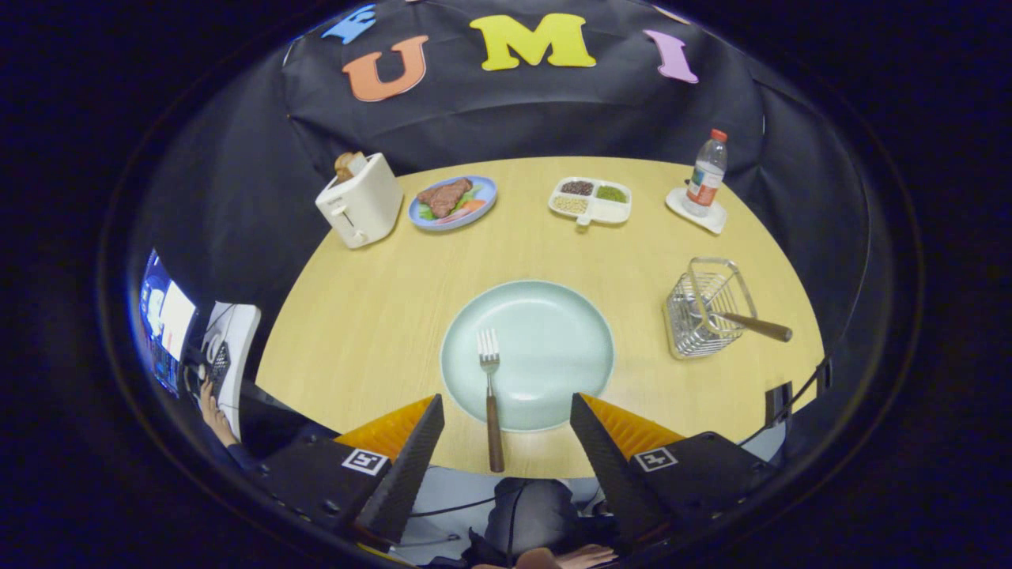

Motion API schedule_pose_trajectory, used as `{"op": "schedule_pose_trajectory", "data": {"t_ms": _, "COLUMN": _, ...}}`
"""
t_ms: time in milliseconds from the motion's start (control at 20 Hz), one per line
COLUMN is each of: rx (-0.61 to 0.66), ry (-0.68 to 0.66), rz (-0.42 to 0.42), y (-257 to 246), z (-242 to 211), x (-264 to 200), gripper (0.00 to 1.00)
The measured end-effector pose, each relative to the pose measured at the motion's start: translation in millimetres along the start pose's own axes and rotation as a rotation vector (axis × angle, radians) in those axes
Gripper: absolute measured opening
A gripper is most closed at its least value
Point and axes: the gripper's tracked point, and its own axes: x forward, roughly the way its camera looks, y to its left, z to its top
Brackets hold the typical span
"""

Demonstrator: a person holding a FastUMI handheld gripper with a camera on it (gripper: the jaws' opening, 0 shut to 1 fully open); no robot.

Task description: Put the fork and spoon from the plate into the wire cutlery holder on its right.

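The claw (506,423) hangs spread and empty above the near rim of the plate (553,316); the fork (491,395) lies between its fingers, handle toward the claw, tines pointing away, its long axis running along the fingers, so closing would pinch across the handle

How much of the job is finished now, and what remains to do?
One utensil with a wooden handle already sits in the wire cutlery holder, so that half looks done. The gripper is open and holds nothing. The fork is left: it lies on the plate, its handle between the fingers, and must go to the holder.
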Motion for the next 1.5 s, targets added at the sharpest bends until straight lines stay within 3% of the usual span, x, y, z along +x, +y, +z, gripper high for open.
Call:
{"op": "schedule_pose_trajectory", "data": {"t_ms": 300, "rx": 0.004, "ry": 0.066, "rz": -0.009, "y": 4, "z": -6, "x": 48, "gripper": 0.95}}
{"op": "schedule_pose_trajectory", "data": {"t_ms": 550, "rx": -0.065, "ry": 0.101, "rz": -0.030, "y": 7, "z": -18, "x": 74, "gripper": 0.94}}
{"op": "schedule_pose_trajectory", "data": {"t_ms": 600, "rx": -0.069, "ry": 0.109, "rz": -0.027, "y": 8, "z": -20, "x": 78, "gripper": 0.83}}
{"op": "schedule_pose_trajectory", "data": {"t_ms": 750, "rx": -0.074, "ry": 0.122, "rz": -0.029, "y": 5, "z": -22, "x": 86, "gripper": 0.75}}
{"op": "schedule_pose_trajectory", "data": {"t_ms": 950, "rx": -0.061, "ry": 0.149, "rz": -0.038, "y": 0, "z": -29, "x": 101, "gripper": 0.51}}
{"op": "schedule_pose_trajectory", "data": {"t_ms": 1000, "rx": -0.053, "ry": 0.159, "rz": -0.035, "y": 1, "z": -31, "x": 106, "gripper": 0.38}}
{"op": "schedule_pose_trajectory", "data": {"t_ms": 1050, "rx": -0.032, "ry": 0.173, "rz": -0.043, "y": -2, "z": -33, "x": 107, "gripper": 0.35}}
{"op": "schedule_pose_trajectory", "data": {"t_ms": 1100, "rx": -0.018, "ry": 0.177, "rz": -0.037, "y": -2, "z": -33, "x": 113, "gripper": 0.16}}
{"op": "schedule_pose_trajectory", "data": {"t_ms": 1200, "rx": -0.003, "ry": 0.189, "rz": -0.037, "y": -4, "z": -30, "x": 108, "gripper": 0.15}}
{"op": "schedule_pose_trajectory", "data": {"t_ms": 1250, "rx": 0.002, "ry": 0.192, "rz": -0.029, "y": -5, "z": -32, "x": 108, "gripper": 0.04}}
{"op": "schedule_pose_trajectory", "data": {"t_ms": 1500, "rx": -0.002, "ry": 0.200, "rz": -0.011, "y": -8, "z": -32, "x": 90, "gripper": 0.03}}
